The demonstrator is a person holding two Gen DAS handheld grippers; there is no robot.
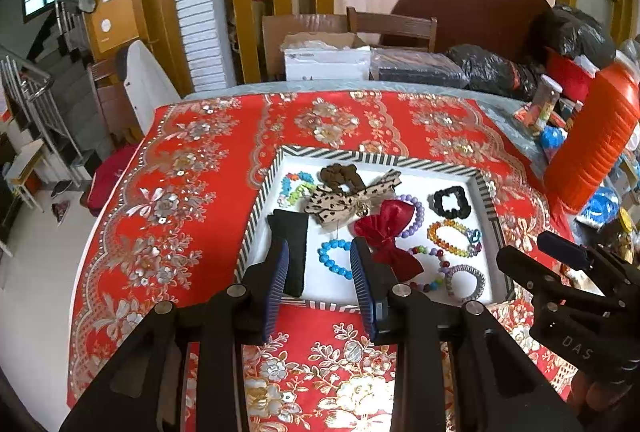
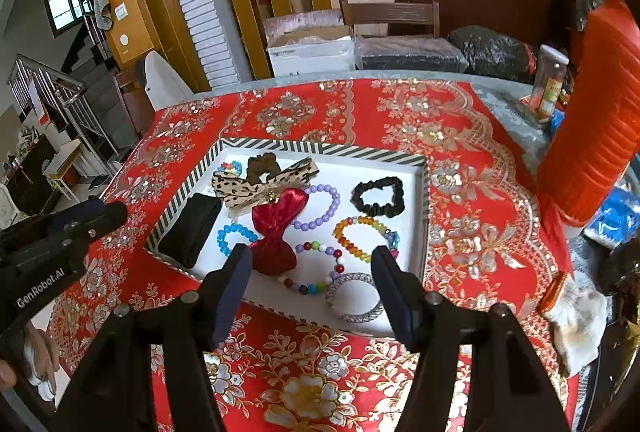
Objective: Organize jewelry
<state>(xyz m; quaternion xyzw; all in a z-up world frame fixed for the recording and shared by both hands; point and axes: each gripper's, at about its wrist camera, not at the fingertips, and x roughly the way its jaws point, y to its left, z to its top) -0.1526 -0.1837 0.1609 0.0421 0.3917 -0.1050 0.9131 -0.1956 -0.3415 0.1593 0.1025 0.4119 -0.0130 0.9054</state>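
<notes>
A white tray with a striped rim (image 1: 360, 154) (image 2: 320, 146) lies on the red floral cloth. It holds a black cushion (image 1: 290, 232) (image 2: 190, 228), a blue bead bracelet (image 1: 334, 258), a red bow (image 1: 384, 232) (image 2: 276, 232), a leopard bow (image 1: 340, 198), a brown scrunchie (image 1: 340, 176), a purple bracelet (image 2: 320, 208), a black scrunchie (image 2: 378, 196), a rainbow bracelet (image 2: 360, 236), a mixed-bead bracelet (image 2: 316, 272) and a silver bangle (image 2: 356, 296). My left gripper (image 1: 320, 244) hangs above the tray's near-left part, open and empty. My right gripper (image 2: 311, 250) is open wide above the near edge, also empty.
A tall orange ribbed container (image 1: 596, 136) (image 2: 600, 120) stands right of the tray among jars and blue packets. Black bags (image 1: 492, 68) and boxes (image 1: 326, 58) line the far side. The table's left edge (image 1: 120, 192) drops to the floor and a staircase.
</notes>
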